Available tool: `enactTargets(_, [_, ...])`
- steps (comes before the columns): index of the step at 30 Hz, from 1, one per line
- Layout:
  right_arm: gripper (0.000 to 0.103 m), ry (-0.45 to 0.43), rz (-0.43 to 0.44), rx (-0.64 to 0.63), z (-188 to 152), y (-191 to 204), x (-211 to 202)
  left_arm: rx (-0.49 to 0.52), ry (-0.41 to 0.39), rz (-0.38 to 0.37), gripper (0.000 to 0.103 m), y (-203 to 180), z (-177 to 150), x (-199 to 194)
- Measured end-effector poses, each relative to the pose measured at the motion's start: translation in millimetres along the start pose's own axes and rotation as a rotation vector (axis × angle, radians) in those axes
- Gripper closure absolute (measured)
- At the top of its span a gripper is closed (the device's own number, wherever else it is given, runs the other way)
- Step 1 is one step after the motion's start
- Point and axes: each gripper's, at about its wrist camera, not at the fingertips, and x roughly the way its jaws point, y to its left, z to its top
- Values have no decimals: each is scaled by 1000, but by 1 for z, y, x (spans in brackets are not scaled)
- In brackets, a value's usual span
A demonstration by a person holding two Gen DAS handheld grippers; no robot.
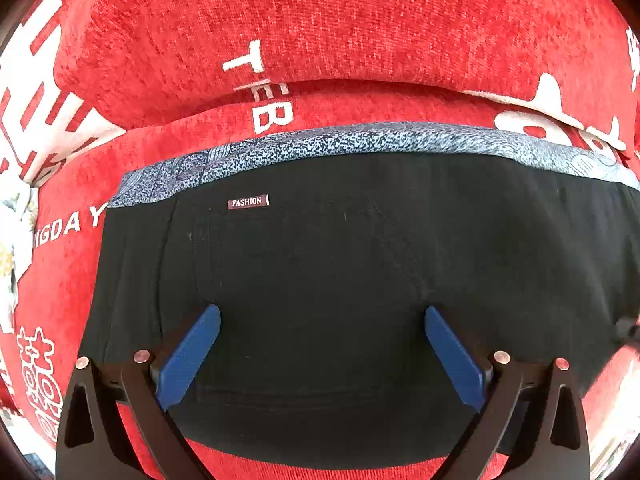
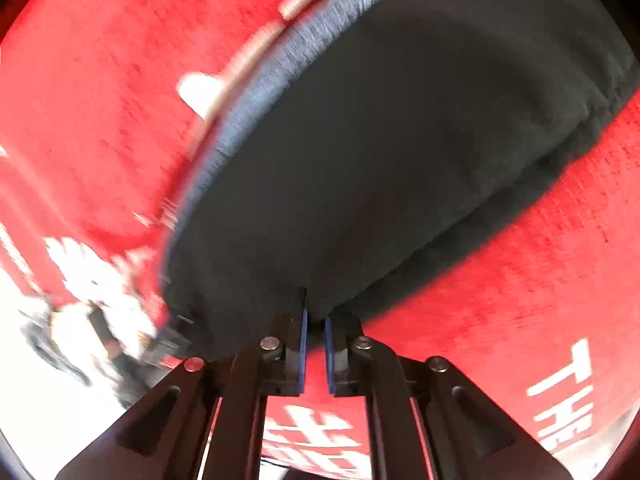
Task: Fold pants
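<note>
The black pants (image 1: 340, 264) lie folded on the red cloth, with a blue-grey patterned waistband (image 1: 360, 140) along the far edge and a small "FASHION" label (image 1: 248, 202). My left gripper (image 1: 322, 316) is open above the near part of the pants, its blue pads spread wide and holding nothing. In the right wrist view the pants (image 2: 400, 140) fill the middle, blurred. My right gripper (image 2: 315, 320) is shut on the near edge of the black fabric, which is pinched between its blue pads (image 2: 303, 344).
A red plush cloth with white lettering (image 1: 320, 20) covers the surface under and around the pants; it also shows in the right wrist view (image 2: 500, 300). A bright, blurred area with dark clutter (image 2: 80, 340) lies past the cloth's edge at lower left.
</note>
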Motion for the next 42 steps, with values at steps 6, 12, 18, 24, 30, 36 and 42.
enactTargets(6, [86,-19,53,72,1,-26,-26,9,28,0,1,-3,5,-12])
enactTargets(12, [81,-166,-31,82,42,-54,-88,79,-27,-74,1,-64,16,-43])
enactTargets(18, [78,-194,-11,181,48,-89,-102,98,-17,-148,1,-142,32,-38])
enactTargets(24, [75,-329,-48,290,66,-143,-141,166,72,-121,1,-207,26,-12])
enactTargets(30, [62,-361,-67,319,100,-193,-168,99,66,-107,1,-210,16,-12])
enactTargets(36, [93,-297,-40,251,135,-203,-164,88,72,-73,0,-212,15,-10])
enactTargets(42, [95,-262,-3,229,130,-222,-163,98,75,-62,0,-216,14,-8])
